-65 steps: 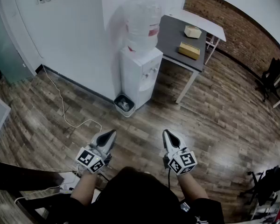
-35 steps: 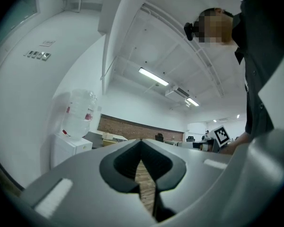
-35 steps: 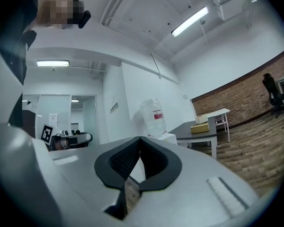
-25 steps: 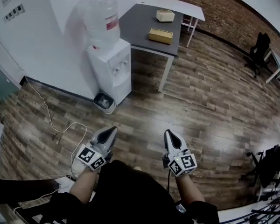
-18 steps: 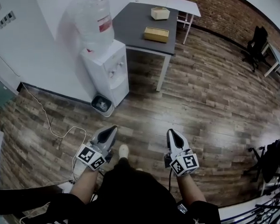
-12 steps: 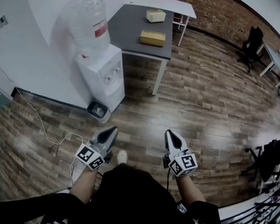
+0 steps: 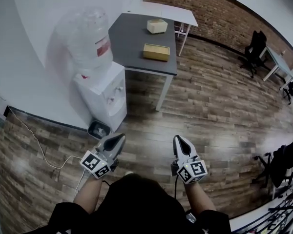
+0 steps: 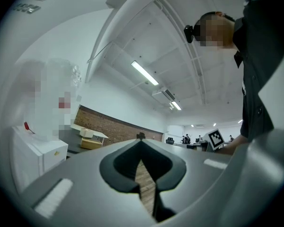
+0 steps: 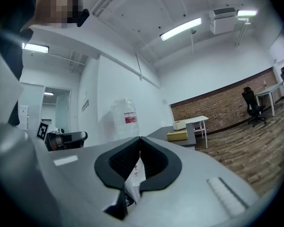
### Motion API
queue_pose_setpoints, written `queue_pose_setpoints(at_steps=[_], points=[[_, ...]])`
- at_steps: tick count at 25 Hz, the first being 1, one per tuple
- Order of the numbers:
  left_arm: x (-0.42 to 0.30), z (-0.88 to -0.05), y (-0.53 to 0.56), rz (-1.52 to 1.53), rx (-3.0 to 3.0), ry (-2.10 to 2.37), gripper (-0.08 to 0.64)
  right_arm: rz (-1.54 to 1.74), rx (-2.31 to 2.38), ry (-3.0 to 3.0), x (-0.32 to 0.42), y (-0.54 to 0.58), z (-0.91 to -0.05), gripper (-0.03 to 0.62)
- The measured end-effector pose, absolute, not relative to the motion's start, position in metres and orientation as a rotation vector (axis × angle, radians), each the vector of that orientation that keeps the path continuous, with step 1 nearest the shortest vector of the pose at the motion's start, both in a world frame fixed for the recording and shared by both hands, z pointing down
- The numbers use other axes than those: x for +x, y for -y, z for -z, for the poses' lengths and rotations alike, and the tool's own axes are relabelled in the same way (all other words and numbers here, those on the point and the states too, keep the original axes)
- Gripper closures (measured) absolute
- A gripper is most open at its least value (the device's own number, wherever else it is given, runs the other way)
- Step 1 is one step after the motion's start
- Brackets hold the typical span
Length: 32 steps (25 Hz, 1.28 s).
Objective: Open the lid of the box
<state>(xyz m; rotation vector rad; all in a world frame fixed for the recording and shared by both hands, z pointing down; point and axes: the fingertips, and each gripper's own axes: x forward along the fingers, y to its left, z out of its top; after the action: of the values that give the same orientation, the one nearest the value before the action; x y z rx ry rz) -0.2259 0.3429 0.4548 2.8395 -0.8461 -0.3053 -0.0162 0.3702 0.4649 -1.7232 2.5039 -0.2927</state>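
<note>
A flat tan box (image 7: pixel 156 52) lies on a dark grey table (image 7: pixel 136 38), with a smaller cream box (image 7: pixel 157 26) behind it. Both boxes are far ahead of me, lids down. My left gripper (image 7: pixel 120 137) and right gripper (image 7: pixel 177 139) are held side by side at waist height over the wooden floor, pointing toward the table. Both are shut with nothing between the jaws. The left gripper view shows the tan box (image 8: pixel 91 144) small at the left beyond the meeting tips (image 8: pixel 140 138). In the right gripper view the tan box (image 9: pixel 177 135) sits right of the closed tips (image 9: pixel 140 138).
A white water dispenser (image 7: pixel 101 94) with a large bottle (image 7: pixel 85 38) stands left of the table, with a small bin (image 7: pixel 98 129) at its foot. A cable (image 7: pixel 39 145) trails on the floor at the left. A white table (image 7: pixel 168 11) and black chairs (image 7: pixel 254 45) stand further back.
The person has walked forward, so the dispenser, table and boxes now lie nearer and further left in the head view. Both grippers stay shut and held out in front.
</note>
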Motion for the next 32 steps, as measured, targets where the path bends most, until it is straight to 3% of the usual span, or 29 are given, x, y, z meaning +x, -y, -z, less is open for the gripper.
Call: queue_pose_setpoints(at_steps=[13, 32], points=[[-0.243, -0.471, -0.301, 0.319, 2.791, 0.799, 0.56, 0.366, -1.802, -2.513, -0.034, -0.346, -0.485, 0.589], [-0.172, -0.456, -0.183, 0.288, 2.84, 0.882, 0.56, 0.35, -1.709, -2.456, 0.042, -0.204, -0.478, 0.589]])
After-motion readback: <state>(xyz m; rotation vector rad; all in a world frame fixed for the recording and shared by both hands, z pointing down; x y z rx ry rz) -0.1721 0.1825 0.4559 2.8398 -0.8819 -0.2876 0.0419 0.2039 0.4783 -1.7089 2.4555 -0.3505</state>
